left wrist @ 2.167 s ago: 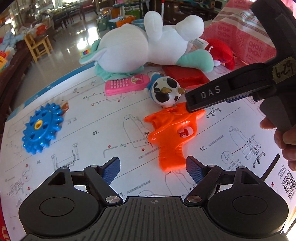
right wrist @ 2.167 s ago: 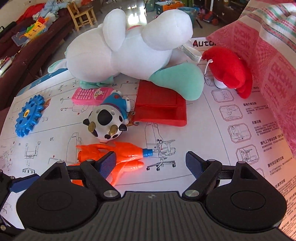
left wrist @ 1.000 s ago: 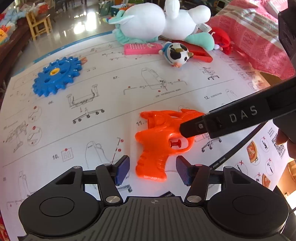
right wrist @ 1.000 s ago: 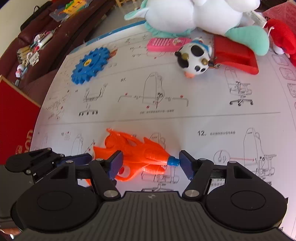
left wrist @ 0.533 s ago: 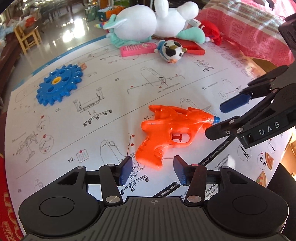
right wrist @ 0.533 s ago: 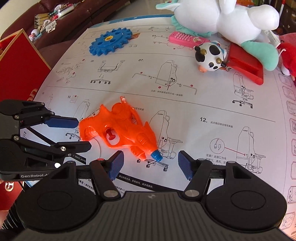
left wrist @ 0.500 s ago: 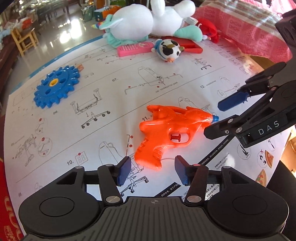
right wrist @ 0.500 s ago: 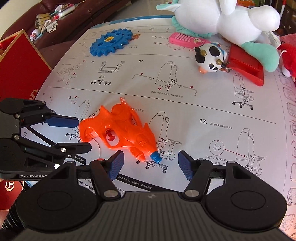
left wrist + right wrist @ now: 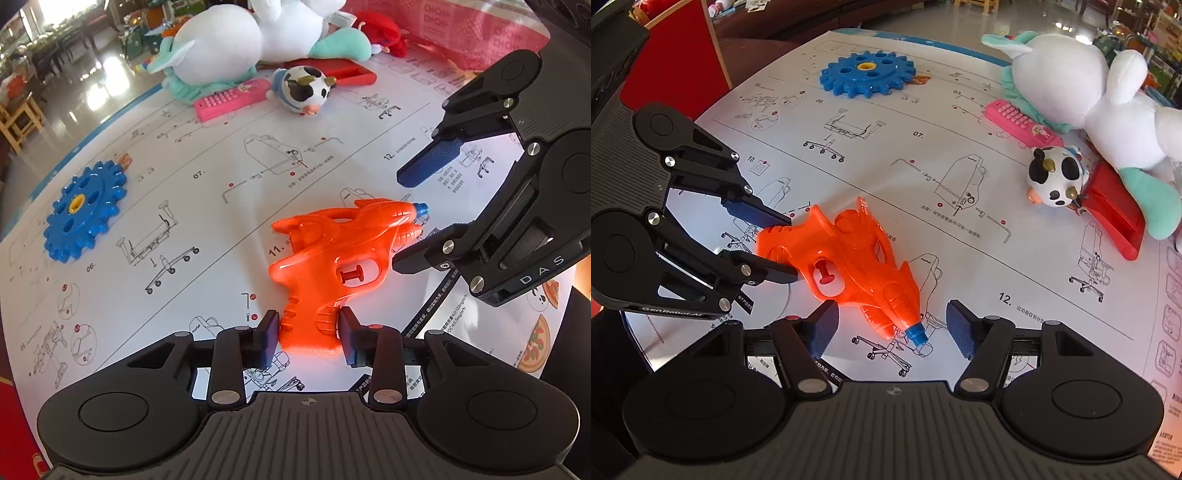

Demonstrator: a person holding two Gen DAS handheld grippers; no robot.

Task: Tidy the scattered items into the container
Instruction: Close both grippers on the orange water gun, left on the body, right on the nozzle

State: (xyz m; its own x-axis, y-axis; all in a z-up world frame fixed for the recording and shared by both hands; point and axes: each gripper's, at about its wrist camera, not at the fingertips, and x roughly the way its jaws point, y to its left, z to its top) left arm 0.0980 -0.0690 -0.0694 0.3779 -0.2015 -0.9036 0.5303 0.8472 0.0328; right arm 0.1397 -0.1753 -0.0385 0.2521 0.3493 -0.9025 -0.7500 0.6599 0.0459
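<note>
So the readable stuff first: the right gripper (image 9: 406, 218) has "DAS" on its side in the left wrist view, and the left gripper (image 9: 783, 247) reads "GenRobot.AI" along its lower arm in the right wrist view. Everything sits on a big white instruction sheet (image 9: 207, 206) covering the counter, printed with office-chair assembly drawings and step numbers – 06, 07, 10, 11, 12 – plus small Chinese text too tiny to read. The orange water pistol (image 9: 332, 258) lies flat on the sheet near step 11, translucent plastic with a blue nozzle tip and a red trigger. The left gripper's jaws are closing, with the pistol's handle between them, pads right at its sides. The right gripper's jaws stand wide around the nozzle end, not touching it. Farther back: a blue gear (image 9: 85, 210), a pink toy phone (image 9: 232, 98), a little cow figure (image 9: 303, 90), a red tray-like thing (image 9: 1115, 218) half buried under a white plush (image 9: 240, 44), and a red plush (image 9: 384, 31) – can't tell what animal. No clear container that I can make out, just a red panel (image 9: 676, 55) cut off at the edge.
</note>
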